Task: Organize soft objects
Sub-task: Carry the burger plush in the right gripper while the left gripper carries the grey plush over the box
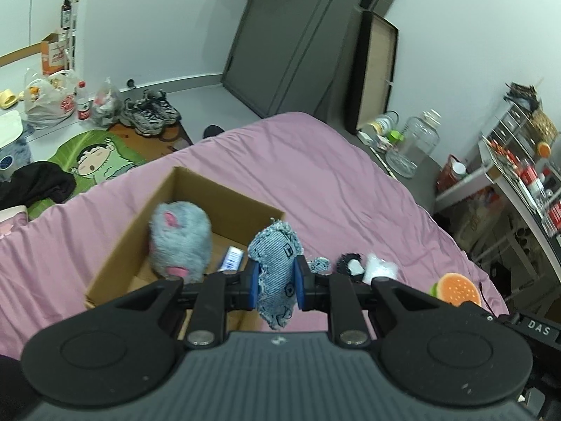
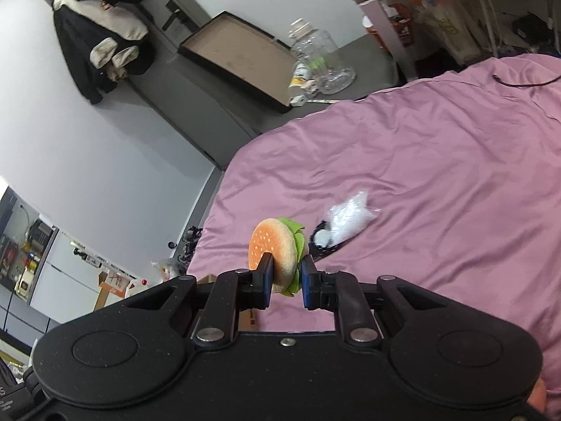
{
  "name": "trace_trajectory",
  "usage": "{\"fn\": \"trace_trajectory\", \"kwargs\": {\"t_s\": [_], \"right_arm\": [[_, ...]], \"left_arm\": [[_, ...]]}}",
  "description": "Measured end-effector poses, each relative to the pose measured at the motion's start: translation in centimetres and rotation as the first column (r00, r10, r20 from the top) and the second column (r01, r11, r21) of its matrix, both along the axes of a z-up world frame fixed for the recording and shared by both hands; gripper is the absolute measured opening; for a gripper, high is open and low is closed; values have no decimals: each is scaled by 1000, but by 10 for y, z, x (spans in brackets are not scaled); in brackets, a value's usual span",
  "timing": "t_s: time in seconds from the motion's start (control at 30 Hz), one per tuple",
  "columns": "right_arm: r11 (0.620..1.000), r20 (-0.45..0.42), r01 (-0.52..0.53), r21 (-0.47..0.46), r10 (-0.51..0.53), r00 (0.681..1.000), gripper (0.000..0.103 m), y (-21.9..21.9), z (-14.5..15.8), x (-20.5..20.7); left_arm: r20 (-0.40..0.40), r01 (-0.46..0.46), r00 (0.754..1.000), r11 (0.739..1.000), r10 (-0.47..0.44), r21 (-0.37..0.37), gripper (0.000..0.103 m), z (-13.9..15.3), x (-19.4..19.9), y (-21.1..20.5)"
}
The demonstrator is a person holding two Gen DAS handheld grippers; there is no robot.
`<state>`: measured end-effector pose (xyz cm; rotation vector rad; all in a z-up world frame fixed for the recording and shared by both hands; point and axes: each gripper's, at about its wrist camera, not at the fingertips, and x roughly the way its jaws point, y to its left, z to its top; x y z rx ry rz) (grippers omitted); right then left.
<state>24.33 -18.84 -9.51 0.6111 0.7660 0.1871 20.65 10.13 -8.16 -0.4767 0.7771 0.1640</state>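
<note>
Left gripper [image 1: 277,282] clamps your denim toy [image 1: 275,273]; right gripper [image 2: 285,280] pinches burger [image 2: 277,256]. Release over box [image 1: 115,249] at ten o'clock.

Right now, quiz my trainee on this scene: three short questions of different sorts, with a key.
1. True or false: the left gripper is shut on the denim toy.
2. What does the right gripper hold? A) burger plush B) glass jar C) shoe
3. Fill in: the grey furry plush sits in the ____ on the pink bedsheet.

Key: 1 true; 2 A; 3 cardboard box.
</note>
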Motion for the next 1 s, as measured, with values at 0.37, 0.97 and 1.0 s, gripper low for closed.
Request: {"fn": "trace_trajectory", "kwargs": {"t_s": [0.37,0.97,1.0], "right_arm": [[997,-4,-62,-54,62,998,17,46,1,-2],[974,-19,-194,-119,193,981,17,139,-1,-5],[973,-24,-200,-118,198,980,17,143,-1,-4]], "left_arm": [[-35,-65,997,997,63,-49,19,-24,-5,55],[-81,-54,996,992,45,-114,22,-63,3,103],[-78,-53,996,992,44,-119,23,-63,3,104]]}}
